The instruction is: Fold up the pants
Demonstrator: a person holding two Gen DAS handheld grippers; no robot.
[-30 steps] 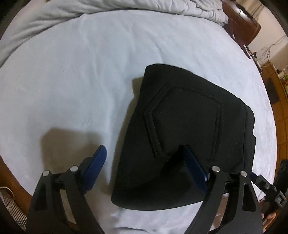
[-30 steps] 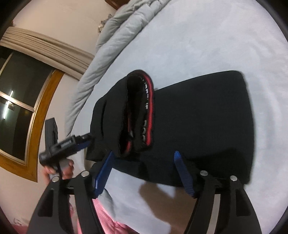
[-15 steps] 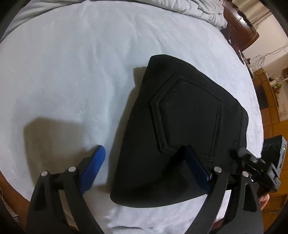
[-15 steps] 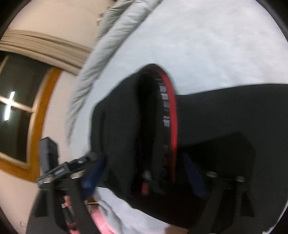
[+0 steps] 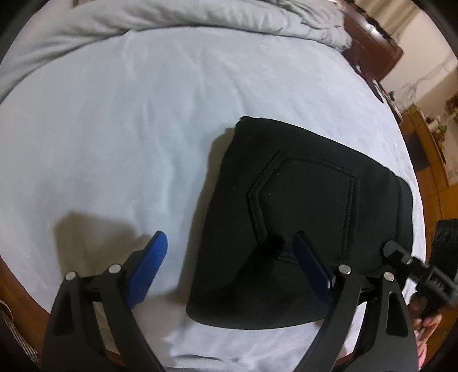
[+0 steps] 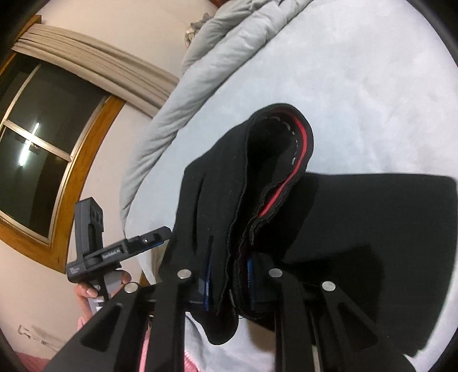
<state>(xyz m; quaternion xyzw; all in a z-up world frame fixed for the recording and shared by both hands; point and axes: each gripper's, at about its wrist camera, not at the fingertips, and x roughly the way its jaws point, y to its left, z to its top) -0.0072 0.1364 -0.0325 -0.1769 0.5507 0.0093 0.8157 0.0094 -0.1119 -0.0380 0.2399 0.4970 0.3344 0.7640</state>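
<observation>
Black pants (image 5: 300, 217), folded into a compact block, lie on a pale blue-white bed sheet (image 5: 128, 128), toward the near edge of the bed, with a stitched back pocket (image 5: 303, 200) facing up in the left wrist view. Left gripper (image 5: 229, 251): jaws spread wide, nothing gripped; its left blue pad (image 5: 148, 266) stands over bare sheet just beside the pants' left edge, its right blue pad (image 5: 312, 266) over the dark cloth near the pocket's lower corner, so that the left edge of the pants falls between the two; whether either pad touches cloth cannot be told. Right gripper (image 6: 229, 283): jaws closing to a narrow gap on a bunched fold of the waistband end of the pants (image 6: 252, 200), the cloth standing up between the blue pads (image 6: 250, 274); the opened waistband shows a red inner band (image 6: 300, 154). The remainder of the pants spreads flat on the sheet to the right of this gripper. Grey quilt (image 5: 171, 20), crumpled along the far edge of the bed. Wood-framed window (image 6: 43, 143) with curtain above, left in the right wrist view. Person's hand (image 6: 97, 292) holding the other gripper's handle, below the window.
</observation>
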